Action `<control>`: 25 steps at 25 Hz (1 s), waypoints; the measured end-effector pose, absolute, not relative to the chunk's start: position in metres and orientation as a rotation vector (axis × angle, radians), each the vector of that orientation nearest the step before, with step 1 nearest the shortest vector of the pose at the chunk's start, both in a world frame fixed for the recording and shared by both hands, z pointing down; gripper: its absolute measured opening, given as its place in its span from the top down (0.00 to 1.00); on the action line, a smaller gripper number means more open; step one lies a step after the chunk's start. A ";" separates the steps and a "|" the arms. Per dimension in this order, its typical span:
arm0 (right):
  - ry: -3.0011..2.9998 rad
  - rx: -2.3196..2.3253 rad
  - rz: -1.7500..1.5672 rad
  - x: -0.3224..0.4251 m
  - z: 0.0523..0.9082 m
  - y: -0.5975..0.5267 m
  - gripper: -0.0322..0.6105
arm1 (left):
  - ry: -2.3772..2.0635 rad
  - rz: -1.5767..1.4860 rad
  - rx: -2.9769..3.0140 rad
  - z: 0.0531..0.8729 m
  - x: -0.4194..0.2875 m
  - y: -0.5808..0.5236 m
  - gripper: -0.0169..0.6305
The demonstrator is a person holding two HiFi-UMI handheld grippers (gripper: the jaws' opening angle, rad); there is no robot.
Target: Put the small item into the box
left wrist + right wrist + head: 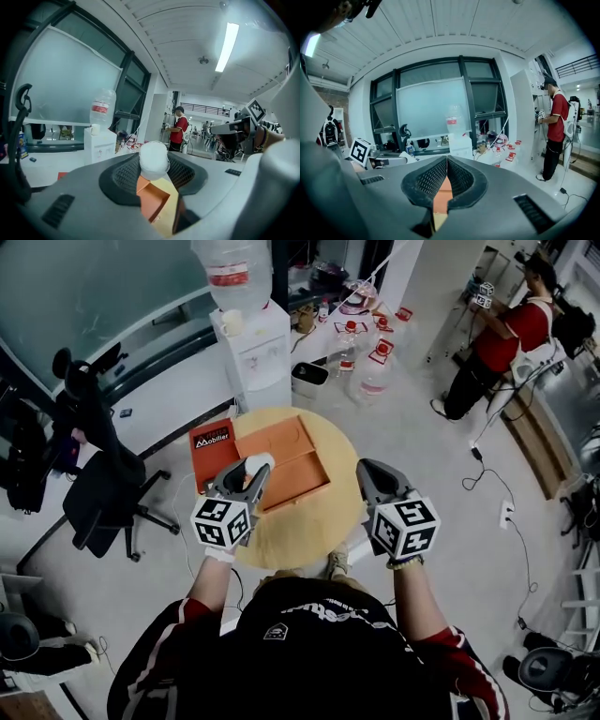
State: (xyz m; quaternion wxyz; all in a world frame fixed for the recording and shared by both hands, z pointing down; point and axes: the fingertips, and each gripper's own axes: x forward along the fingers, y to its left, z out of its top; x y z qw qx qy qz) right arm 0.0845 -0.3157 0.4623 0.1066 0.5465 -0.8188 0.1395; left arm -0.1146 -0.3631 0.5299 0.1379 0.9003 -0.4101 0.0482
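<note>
A small white rounded item (pixel 260 463) is pinched at the tips of my left gripper (pixel 255 468), which hovers over the left part of an open orange box (pixel 298 463). The box lies on a round wooden table (pixel 309 531), and its lid (pixel 212 452) with a dark label lies flat to the left. In the left gripper view the white item (pixel 154 160) sits between the pads of the left gripper (pixel 154 163), with the orange box (pixel 151 202) below. My right gripper (pixel 367 469) hangs over the table's right edge, beside the box. The right gripper (pixel 446 161) is shut on nothing.
A white water dispenser (pixel 253 343) stands just behind the table. Water bottles (pixel 371 360) stand on the floor at the back right. A black office chair (pixel 101 486) is to the left. A person in red (pixel 499 341) stands far right, and a cable (pixel 502 488) runs across the floor.
</note>
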 end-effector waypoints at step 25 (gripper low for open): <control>-2.332 1.667 0.481 0.145 0.497 -0.326 0.91 | -0.936 0.513 2.609 0.662 -0.024 -0.408 0.70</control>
